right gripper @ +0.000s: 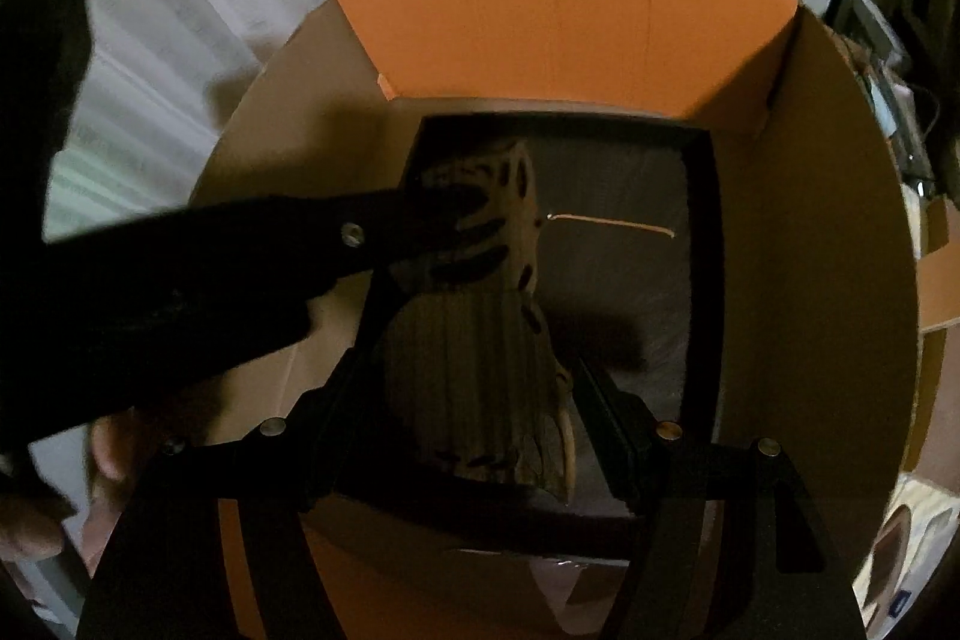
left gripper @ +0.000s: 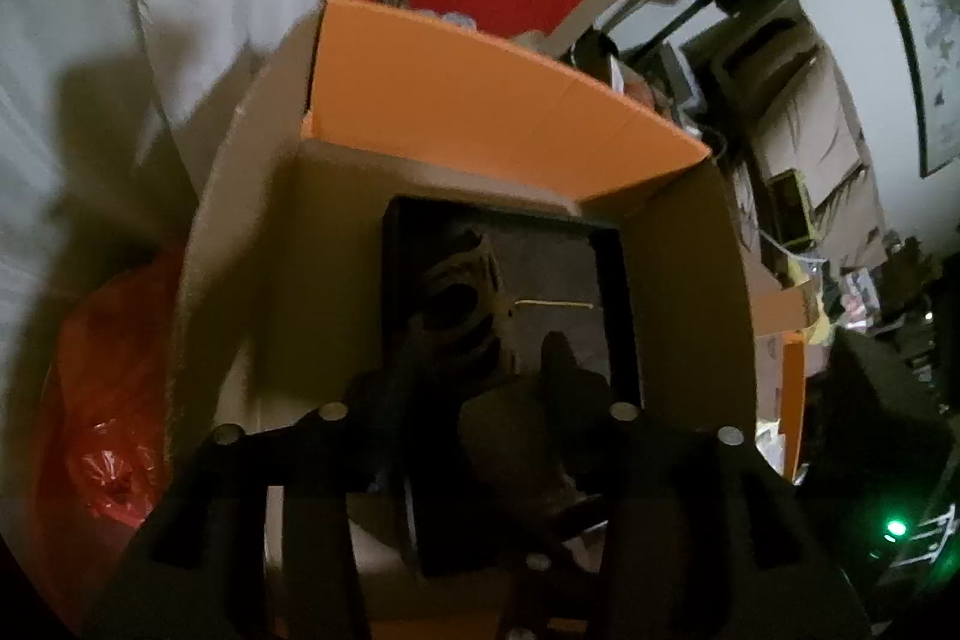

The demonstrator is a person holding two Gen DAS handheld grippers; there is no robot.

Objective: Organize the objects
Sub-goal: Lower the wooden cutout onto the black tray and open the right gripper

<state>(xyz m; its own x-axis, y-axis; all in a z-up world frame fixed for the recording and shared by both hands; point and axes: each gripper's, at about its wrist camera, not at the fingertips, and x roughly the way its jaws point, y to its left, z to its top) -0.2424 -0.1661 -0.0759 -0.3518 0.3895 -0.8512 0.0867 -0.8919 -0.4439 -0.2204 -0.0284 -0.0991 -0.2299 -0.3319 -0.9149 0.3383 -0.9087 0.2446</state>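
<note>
Dark wooden carving (right gripper: 480, 340) lowered into a black tray (right gripper: 699, 280) inside the box (right gripper: 564, 34).
Right gripper (right gripper: 474, 400) straddles its base, seemingly clamped; left gripper (right gripper: 444, 208), from nine o'clock, pinches the top, steadying it upright for placement.

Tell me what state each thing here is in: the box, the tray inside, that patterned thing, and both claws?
cardboard box: open, flaps up.
black tray: sitting inside the box.
patterned object: lying in the tray, between the right claw's fingers.
left claw: reaching in from the left, tip at the patterned object's far end; grip unclear.
right claw: spread around the patterned object; contact too dark to tell.
</note>
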